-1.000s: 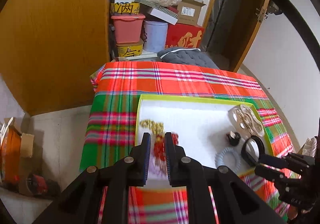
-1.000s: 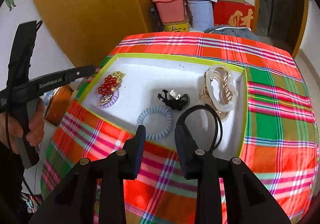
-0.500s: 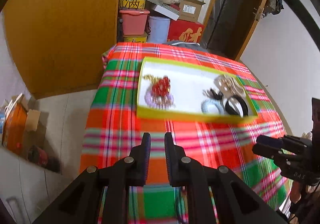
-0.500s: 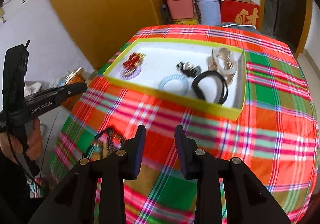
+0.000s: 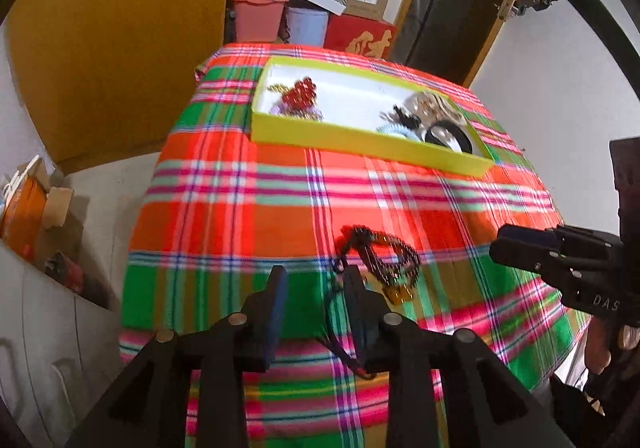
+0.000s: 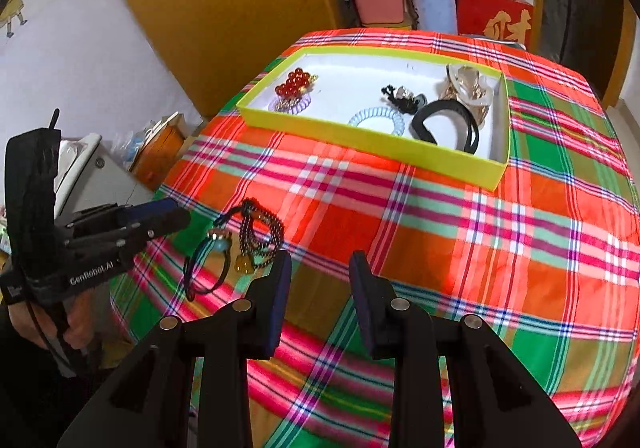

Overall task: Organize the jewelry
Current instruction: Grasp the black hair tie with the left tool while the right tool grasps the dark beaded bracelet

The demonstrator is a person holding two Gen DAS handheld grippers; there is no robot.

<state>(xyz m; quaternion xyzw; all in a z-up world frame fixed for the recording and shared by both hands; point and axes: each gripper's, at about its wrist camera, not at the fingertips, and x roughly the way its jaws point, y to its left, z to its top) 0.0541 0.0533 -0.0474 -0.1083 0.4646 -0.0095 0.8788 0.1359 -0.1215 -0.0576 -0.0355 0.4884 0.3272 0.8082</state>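
One necklace (image 6: pixel 244 244) lies loose near the table's (image 6: pixel 500 248) front left edge, outside the tray (image 6: pixel 360 136). Left gripper (image 5: pixel 316 288) hovers just beside it, jaws opening and empty, likely preparing a pickup; right gripper (image 6: pixel 320 272) waits part-open, empty.

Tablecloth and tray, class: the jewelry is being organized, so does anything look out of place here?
Yes. A tangle of dark beaded necklaces with an amber pendant lies loose on the plaid tablecloth, outside the yellow-rimmed tray that holds everything else: the red bead bracelet, blue coil hair tie and black headband.
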